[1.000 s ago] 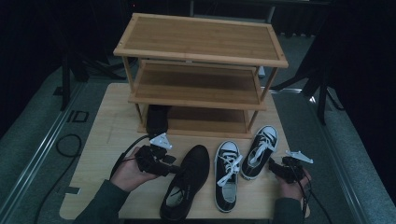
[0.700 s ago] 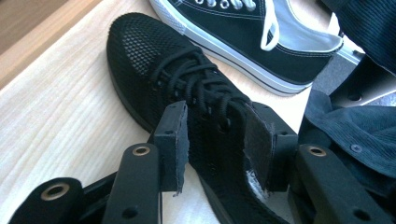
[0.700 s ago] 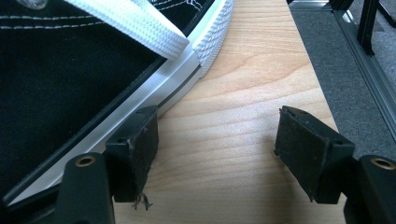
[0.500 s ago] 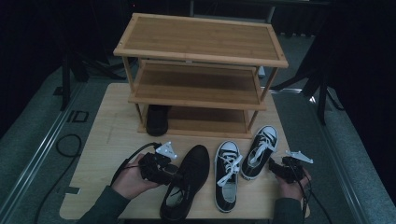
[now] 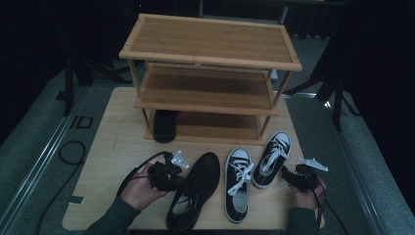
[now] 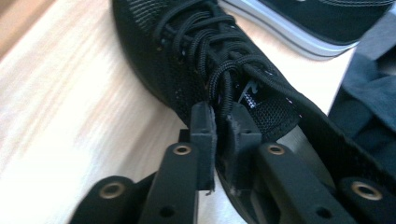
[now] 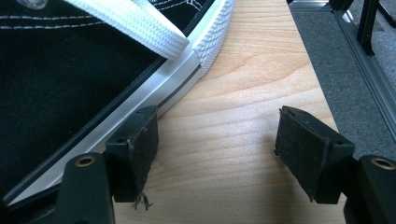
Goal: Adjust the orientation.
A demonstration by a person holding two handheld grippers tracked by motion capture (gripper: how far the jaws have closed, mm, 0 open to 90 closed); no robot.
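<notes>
A black lace-up shoe [image 5: 193, 191] lies on the wooden table [image 5: 112, 156] in front of the person, toe pointing away. My left gripper [image 5: 178, 182] is at its left side by the laces. In the left gripper view the jaws have just been closing, and my left gripper [image 6: 223, 128] now pinches the black shoe [image 6: 187, 60] at its upper edge beside the tongue. My right gripper [image 5: 286, 175] rests at the table's right, open. In the right gripper view, my right gripper [image 7: 217, 140] has bare wood between its pads, and its left pad is beside the white sole of a black-and-white sneaker [image 7: 70, 70].
Two black-and-white sneakers lie right of the black shoe, one straight [image 5: 238, 183] and one angled [image 5: 271, 159]. A three-tier wooden rack [image 5: 210, 63] stands at the back of the table, with another black shoe [image 5: 164, 126] on its lowest shelf at the left. Cables trail off the table's left.
The left hand has shifted a little toward the black shoe and its jaws have shut on the shoe's upper edge. The right hand has not moved.
</notes>
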